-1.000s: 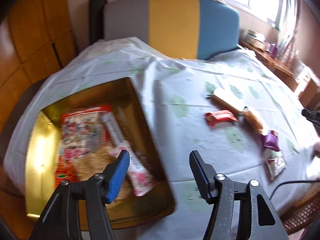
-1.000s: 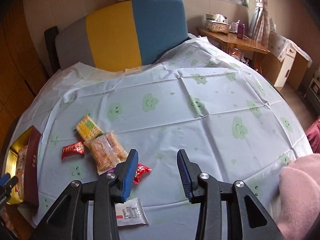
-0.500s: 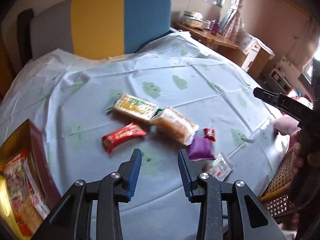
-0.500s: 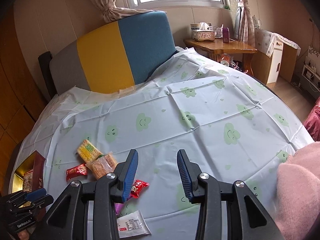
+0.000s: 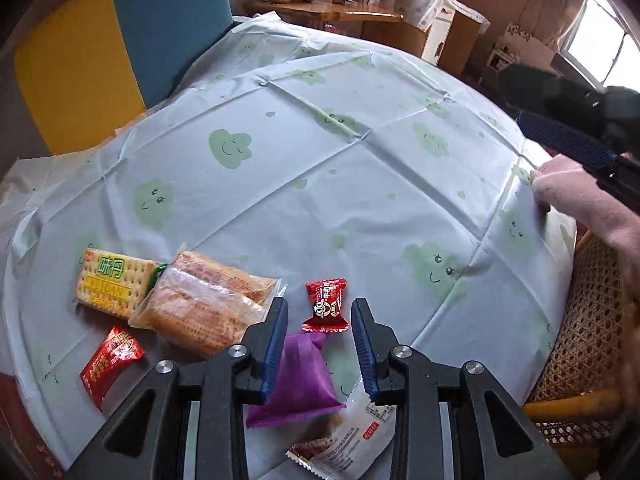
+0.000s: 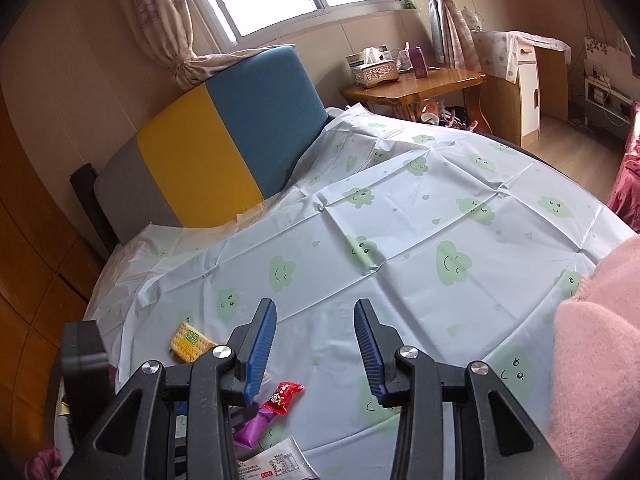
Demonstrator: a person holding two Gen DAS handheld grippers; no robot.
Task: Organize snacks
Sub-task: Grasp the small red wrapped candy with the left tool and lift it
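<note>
Several snacks lie on the cloud-print tablecloth [image 5: 360,168]. My left gripper [image 5: 320,320] is open and empty, low over a purple packet [image 5: 298,376], with a small red candy [image 5: 326,304] just ahead between its fingers. To the left lie a clear bag of biscuits [image 5: 208,308], a yellow cracker pack [image 5: 108,280] and a red wrapper [image 5: 110,362]. A white sachet [image 5: 344,440] lies under the gripper. My right gripper [image 6: 316,332] is open and empty above the table; the red candy [image 6: 282,394], purple packet [image 6: 252,428] and cracker pack [image 6: 190,340] show below it.
A grey, yellow and blue chair back [image 6: 224,132] stands behind the table. A wooden side table [image 6: 416,84] with a tissue box is at the back right. A cane chair [image 5: 584,352] is at the table's right edge. A pink sleeve [image 6: 596,340] rests on the right.
My left gripper has swung right from the gold box, then closer and lower over the snack pile, with the purple packet now between its fingers. The right gripper has lifted and tilted up.
</note>
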